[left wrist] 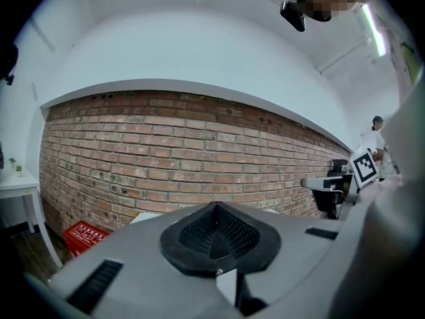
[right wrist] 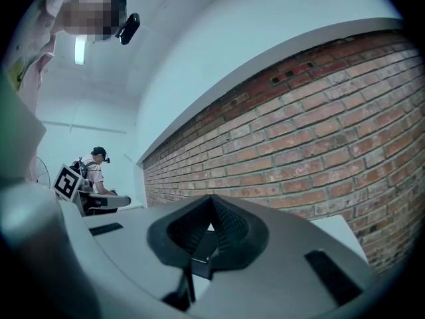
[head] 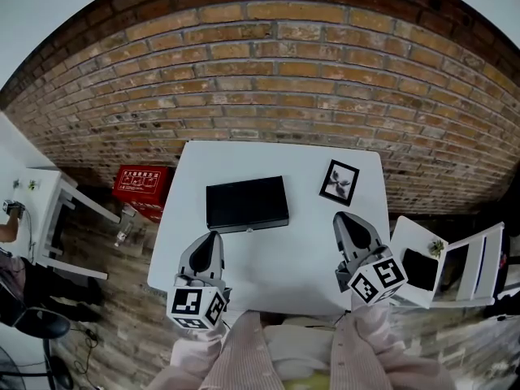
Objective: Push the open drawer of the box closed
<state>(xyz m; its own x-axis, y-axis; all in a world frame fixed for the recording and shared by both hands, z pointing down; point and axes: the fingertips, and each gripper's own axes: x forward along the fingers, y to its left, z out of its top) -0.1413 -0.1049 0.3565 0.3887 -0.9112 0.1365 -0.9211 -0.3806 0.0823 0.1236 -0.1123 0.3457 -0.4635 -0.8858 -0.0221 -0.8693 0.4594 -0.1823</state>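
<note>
Black box (head: 246, 203) crosswise on table (head: 268, 275), front nearward

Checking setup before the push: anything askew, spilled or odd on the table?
Nothing spilled or damaged. The small picture frame near the far right corner of the table sits turned against its edges; the black box is slightly skewed too.

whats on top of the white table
A black box and a small framed picture lie on the white table, apart from each other. What the box holds is covered by its top.
</note>
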